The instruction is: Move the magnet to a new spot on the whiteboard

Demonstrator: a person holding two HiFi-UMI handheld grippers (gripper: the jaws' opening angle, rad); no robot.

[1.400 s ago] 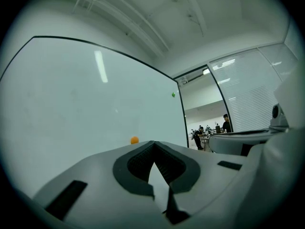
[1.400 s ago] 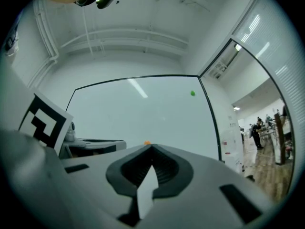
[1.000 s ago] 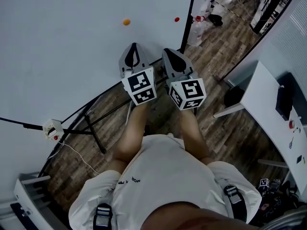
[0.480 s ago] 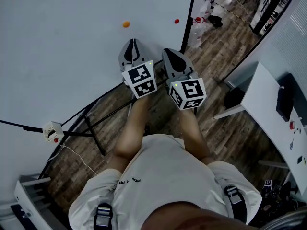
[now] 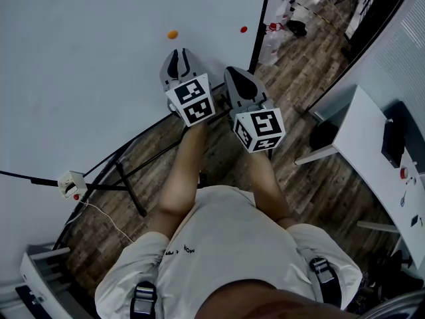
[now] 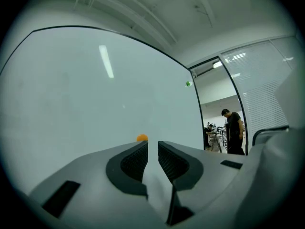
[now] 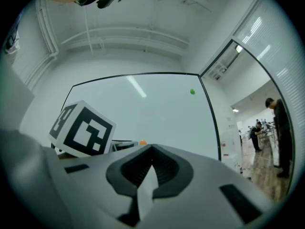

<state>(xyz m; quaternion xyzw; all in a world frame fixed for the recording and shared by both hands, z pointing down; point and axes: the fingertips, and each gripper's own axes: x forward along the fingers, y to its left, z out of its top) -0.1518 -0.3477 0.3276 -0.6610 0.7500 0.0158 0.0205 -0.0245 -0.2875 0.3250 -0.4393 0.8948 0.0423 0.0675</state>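
An orange magnet (image 5: pixel 172 34) sticks to the whiteboard (image 5: pixel 80 65), with a small red magnet (image 5: pixel 244 28) near the board's right edge. My left gripper (image 5: pixel 178 52) points at the board just below the orange magnet (image 6: pixel 142 138), apart from it. Its jaws have just been opening and stand a little apart (image 6: pixel 152 148) with nothing between them. My right gripper (image 5: pixel 234 70) hangs beside it to the right, jaws shut (image 7: pixel 152 148) and empty. A green dot (image 7: pixel 192 91) sits high on the board.
The board's black frame post (image 5: pixel 259 32) and stand legs (image 5: pixel 129 178) run over the wooden floor. A white desk (image 5: pixel 372 145) stands at the right. A small white device (image 5: pixel 71 181) hangs on the lower frame. A person (image 6: pixel 234 130) stands far off.
My left gripper has moved up and left towards the orange magnet, and its jaws have parted. The right gripper has stayed put.
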